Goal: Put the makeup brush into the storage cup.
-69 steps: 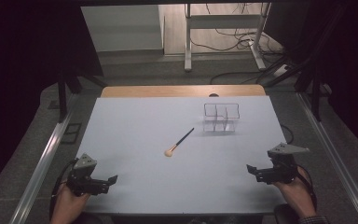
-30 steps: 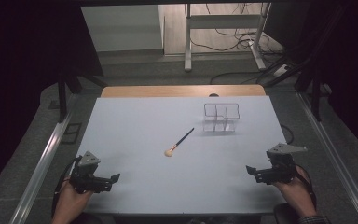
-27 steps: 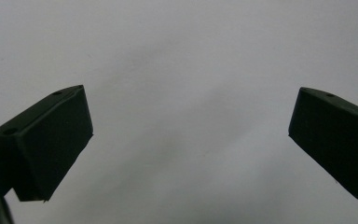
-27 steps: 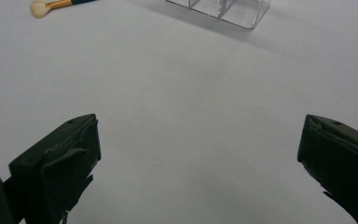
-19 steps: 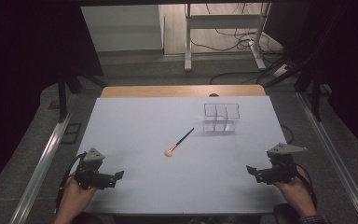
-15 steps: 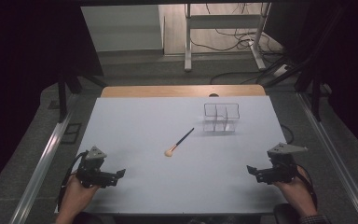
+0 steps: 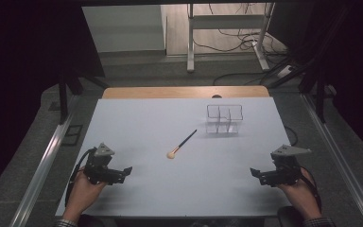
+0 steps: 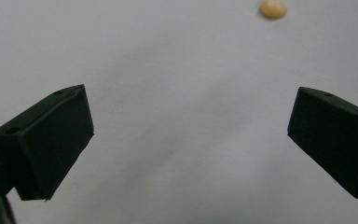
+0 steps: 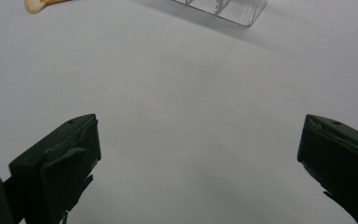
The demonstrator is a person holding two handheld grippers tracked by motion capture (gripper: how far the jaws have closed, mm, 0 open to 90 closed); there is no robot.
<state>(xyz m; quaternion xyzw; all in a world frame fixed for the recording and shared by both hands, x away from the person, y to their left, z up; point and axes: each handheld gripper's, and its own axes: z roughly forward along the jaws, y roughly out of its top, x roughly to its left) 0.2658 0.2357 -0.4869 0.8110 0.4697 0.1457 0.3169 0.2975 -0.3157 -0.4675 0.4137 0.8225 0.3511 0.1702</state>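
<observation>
A makeup brush (image 7: pixel 182 144) with a black handle and a pale tuft lies at an angle in the middle of the white table (image 7: pixel 137 123). Behind it to the right stands a clear compartment organizer (image 7: pixel 223 118). My left gripper (image 7: pixel 124 172) is held low at the front left, open, well short of the brush. At the front right my right gripper (image 7: pixel 255 173) is open too. In the left gripper view the jaws (image 8: pixel 190 109) are wide apart over bare table, with the brush tuft (image 8: pixel 273 8) at the top edge. The right gripper view's jaws (image 9: pixel 198 126) stand wide, with the tuft (image 9: pixel 35 4) and organizer (image 9: pixel 223 7) far ahead.
A wooden strip (image 7: pixel 184 92) borders the table's far edge. Metal rails (image 7: pixel 42 161) run along both sides. A desk frame (image 7: pixel 227 28) and cables lie on the floor beyond. Bare white surface lies between the grippers and the brush.
My left gripper has moved a little forward and to the right, toward the brush. The right gripper, the brush and the organizer have stayed put.
</observation>
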